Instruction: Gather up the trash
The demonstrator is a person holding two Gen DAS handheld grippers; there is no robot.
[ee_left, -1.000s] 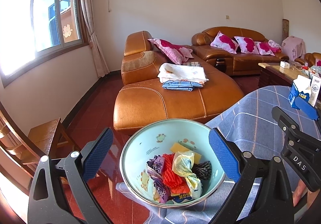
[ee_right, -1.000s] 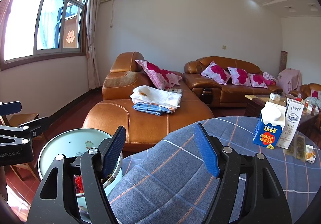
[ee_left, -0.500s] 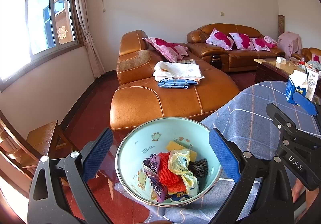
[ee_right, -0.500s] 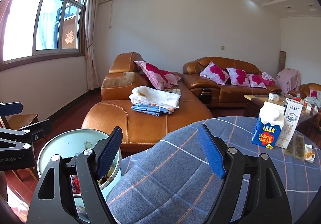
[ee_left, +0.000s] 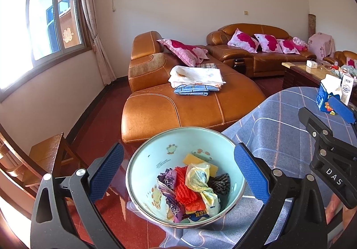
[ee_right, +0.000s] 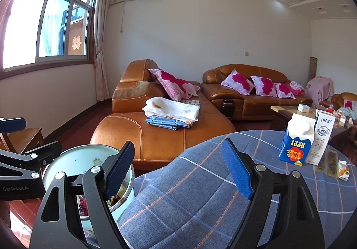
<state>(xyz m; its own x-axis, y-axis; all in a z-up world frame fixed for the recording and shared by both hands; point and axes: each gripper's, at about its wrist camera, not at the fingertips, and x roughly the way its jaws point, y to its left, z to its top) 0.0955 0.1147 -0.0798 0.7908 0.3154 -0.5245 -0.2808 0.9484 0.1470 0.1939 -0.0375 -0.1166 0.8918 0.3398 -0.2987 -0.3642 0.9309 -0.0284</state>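
Trash (ee_left: 191,188) in bowl (ee_left: 156,153); right tongs (ee_right: 178,168) opening, empty.

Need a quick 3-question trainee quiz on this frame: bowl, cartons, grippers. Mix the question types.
1. True or false: the right gripper holds a piece of trash.
2. Multiple choice: where is the collected trash? A) on the orange sofa B) in the pale green bowl C) on the wooden stool
3. Fill in: the blue Look carton stands on the checked tablecloth beside a ____ carton.

Key:
1. False: its jaws are opening, with only cloth behind them.
2. B: wrappers, red netting and a yellow plastic bag lie inside it; the left gripper is open, one finger on each side of the bowl.
3. white
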